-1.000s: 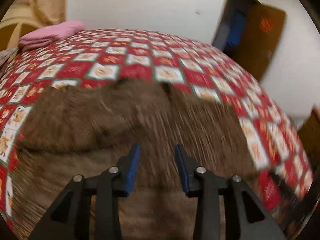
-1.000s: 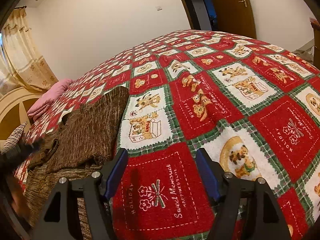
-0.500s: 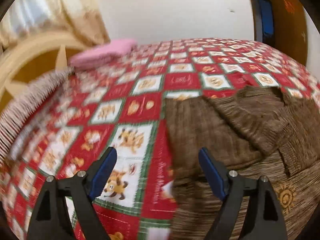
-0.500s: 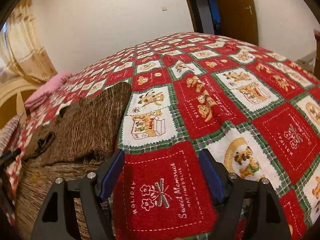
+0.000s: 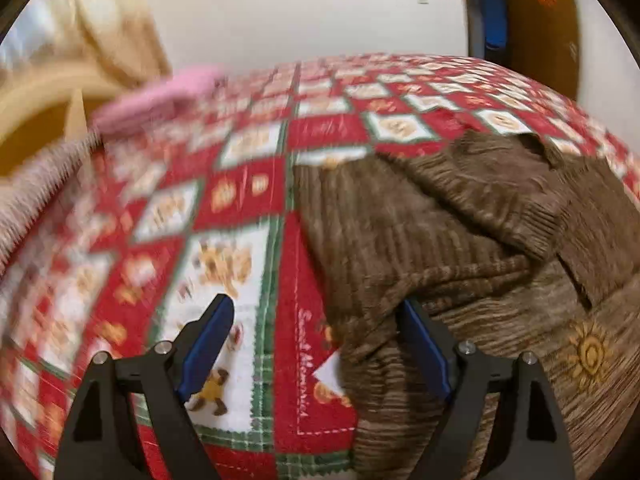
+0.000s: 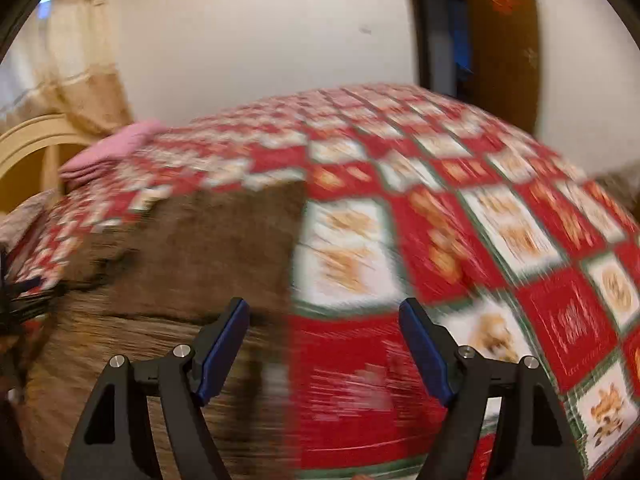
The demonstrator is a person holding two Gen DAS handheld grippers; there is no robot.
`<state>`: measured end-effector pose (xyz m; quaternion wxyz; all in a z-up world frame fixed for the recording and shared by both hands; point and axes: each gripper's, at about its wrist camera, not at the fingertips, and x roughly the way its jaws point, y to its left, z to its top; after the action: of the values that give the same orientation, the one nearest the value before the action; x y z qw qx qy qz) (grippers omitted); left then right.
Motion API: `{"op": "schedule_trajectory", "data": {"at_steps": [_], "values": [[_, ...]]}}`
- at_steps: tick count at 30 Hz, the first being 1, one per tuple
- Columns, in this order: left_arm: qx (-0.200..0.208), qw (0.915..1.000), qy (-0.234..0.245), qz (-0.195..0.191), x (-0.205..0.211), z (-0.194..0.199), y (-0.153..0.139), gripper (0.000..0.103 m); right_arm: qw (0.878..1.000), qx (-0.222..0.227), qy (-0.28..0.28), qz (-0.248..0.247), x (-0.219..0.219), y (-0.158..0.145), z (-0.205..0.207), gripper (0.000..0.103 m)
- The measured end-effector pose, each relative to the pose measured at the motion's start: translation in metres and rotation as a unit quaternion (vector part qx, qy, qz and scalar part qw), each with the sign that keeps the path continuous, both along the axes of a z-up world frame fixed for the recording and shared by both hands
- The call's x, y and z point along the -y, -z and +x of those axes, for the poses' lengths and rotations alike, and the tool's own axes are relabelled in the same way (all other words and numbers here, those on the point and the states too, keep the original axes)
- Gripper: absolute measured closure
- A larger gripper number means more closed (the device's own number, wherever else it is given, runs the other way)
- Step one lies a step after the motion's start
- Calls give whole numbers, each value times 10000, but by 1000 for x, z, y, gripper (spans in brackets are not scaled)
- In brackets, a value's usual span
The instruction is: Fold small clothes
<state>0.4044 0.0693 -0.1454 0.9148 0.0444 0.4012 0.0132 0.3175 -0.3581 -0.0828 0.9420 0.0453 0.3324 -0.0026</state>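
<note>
A brown knitted sweater (image 5: 440,240) lies on the bed, its sleeves folded in across the body, with a small sun motif near its lower right. In the left wrist view my left gripper (image 5: 320,344) is open above the sweater's left edge, and nothing sits between its blue pads. In the right wrist view the same sweater (image 6: 192,256) fills the lower left, blurred. My right gripper (image 6: 324,344) is open over the sweater's right edge and the blanket, holding nothing.
A red, white and green patchwork blanket (image 5: 248,184) covers the whole bed. A folded pink cloth (image 5: 160,100) lies at the far left near a cream headboard (image 6: 36,140) and curtain. A dark door (image 6: 500,40) stands behind the bed.
My left gripper opened wide and swung left, from over the sweater's middle to its left edge. My right gripper shifted left and upward, bringing the sweater's right edge between its fingers in view.
</note>
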Motion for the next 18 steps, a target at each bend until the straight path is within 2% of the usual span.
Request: {"op": "schedule_trajectory", "data": {"at_steps": [2,4,6,7,8,11,14,16,18], "values": [[-77,9985,-62,-544,-15,-1,3,12,9989,-61,-467,-63,-36,-15,4,25],[-82,9969,-190,-762,-22,-3,5,8,9941,-260,-983,-388,-83,-21,15,26],[-76,9957,-194,-901,-25,-5,7,8,9831,-339,-1628,-768,-140,-17,31,37],[-75,9955,-197,-923,-25,-5,8,8,9773,-369,-1859,-944,-164,-14,38,46],[-83,9955,-194,-929,-24,-4,9,7,9733,-441,-2013,-1013,-185,-9,48,50],[-84,9961,-194,-853,-21,-4,10,5,9672,-713,-2295,-823,-232,9,80,50],[-87,9959,-169,-879,-23,-5,11,4,9624,-748,-2374,-1083,-265,23,100,50],[-91,9957,-153,-904,-24,-3,12,3,9584,-939,-2367,-1287,-277,36,116,51],[-95,9959,-140,-892,-23,-3,12,2,9555,-1052,-2282,-1546,-278,43,128,74]]}}
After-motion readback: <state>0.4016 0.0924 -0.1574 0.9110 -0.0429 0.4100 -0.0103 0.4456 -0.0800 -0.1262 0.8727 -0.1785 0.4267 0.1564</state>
